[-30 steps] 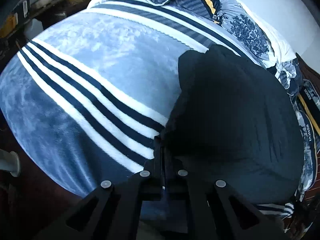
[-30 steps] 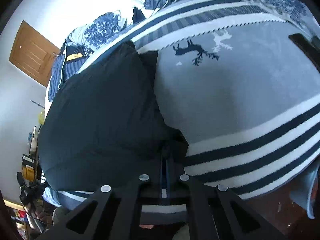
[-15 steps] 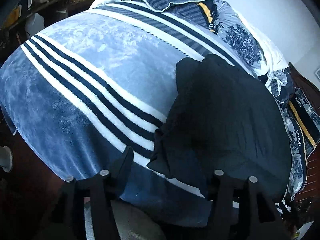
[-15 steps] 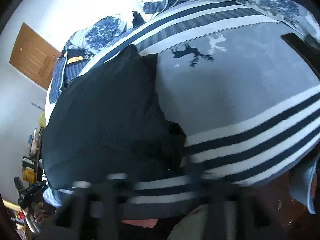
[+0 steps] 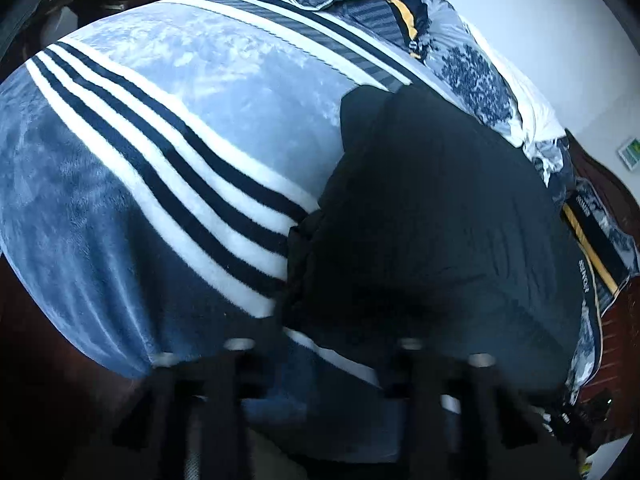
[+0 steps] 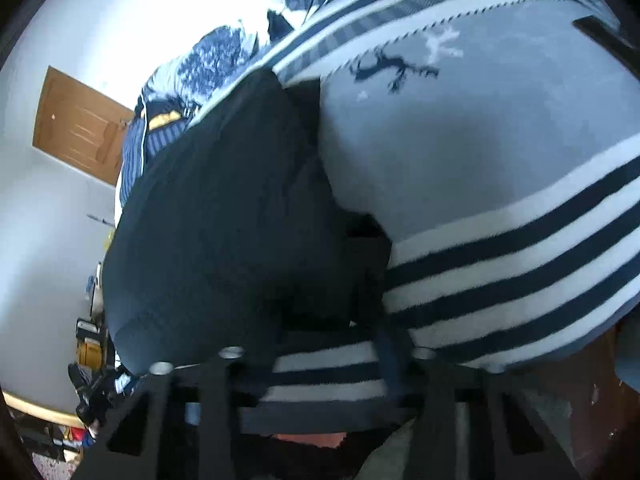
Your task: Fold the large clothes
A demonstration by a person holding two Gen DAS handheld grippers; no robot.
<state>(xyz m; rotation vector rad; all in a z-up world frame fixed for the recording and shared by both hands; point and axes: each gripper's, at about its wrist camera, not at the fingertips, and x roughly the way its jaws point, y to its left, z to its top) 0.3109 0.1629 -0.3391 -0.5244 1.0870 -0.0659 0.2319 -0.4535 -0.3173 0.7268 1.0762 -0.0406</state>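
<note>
A large black garment lies folded on the striped blue blanket of a bed. In the left wrist view its near left corner sits just ahead of my left gripper. That gripper's blurred fingers stand apart and are closing, with the garment's near edge between them but not pinched. The right wrist view shows the same garment on the left. My right gripper is at its near right corner, jaws apart and closing over cloth edge and blanket, with no grip visible.
Pillows and a patterned quilt are heaped at the head of the bed. A wooden door stands in the far wall, and cluttered items lie beside the bed. The blanket's deer pattern spreads to the right of the garment.
Both grippers were shut on the garment's near corners a second ago. They have let go and opened, and the garment now rests on the blanket. The left gripper has sunk slightly.
</note>
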